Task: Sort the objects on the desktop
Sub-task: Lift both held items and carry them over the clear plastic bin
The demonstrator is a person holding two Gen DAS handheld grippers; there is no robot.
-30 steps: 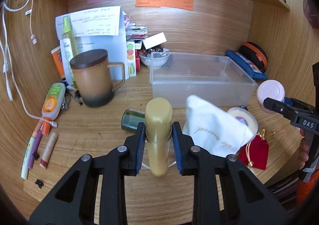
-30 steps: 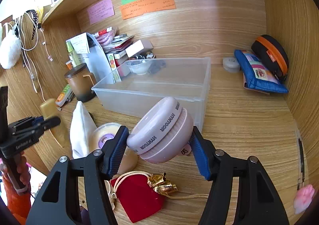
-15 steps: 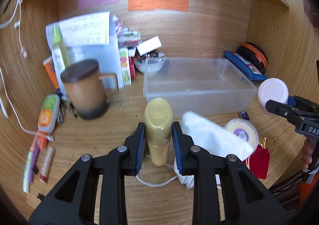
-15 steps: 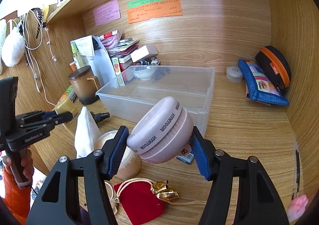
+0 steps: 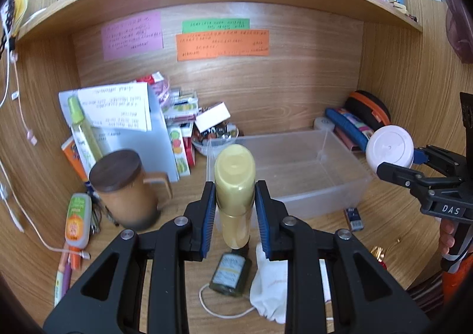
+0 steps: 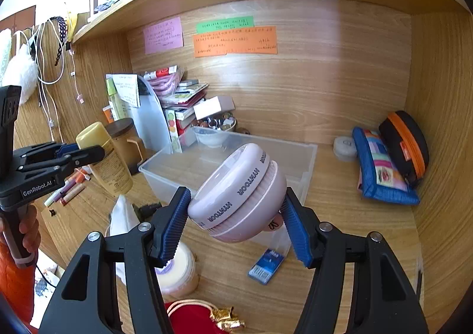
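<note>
My left gripper (image 5: 235, 212) is clamped on the yellow bottle (image 5: 234, 186), its blue pads pressed to the bottle's sides; the bottle's long axis runs away from the camera, cap end toward the upper centre of the left wrist view. My right gripper (image 6: 236, 215) is clamped on the pink round case (image 6: 239, 195), which sits tilted between the pads at the centre of the right wrist view, its lettered rim facing lower left.

The relation that matters is that of each held thing to the clear plastic bin (image 5: 348, 186). In the left wrist view the bin lies directly behind the bottle and extends to the centre right; the bottle's cap overlaps the bin's near left corner, though how high it stands above the rim I cannot tell. In the right wrist view the bin (image 6: 307, 162) lies just behind the case, its open mouth at frame centre.

Both held things therefore face the bin from its near side. I judge the case the nearer to the open mouth, and the bottle to need carrying forward and somewhat rightward. The bin appears empty.
</note>
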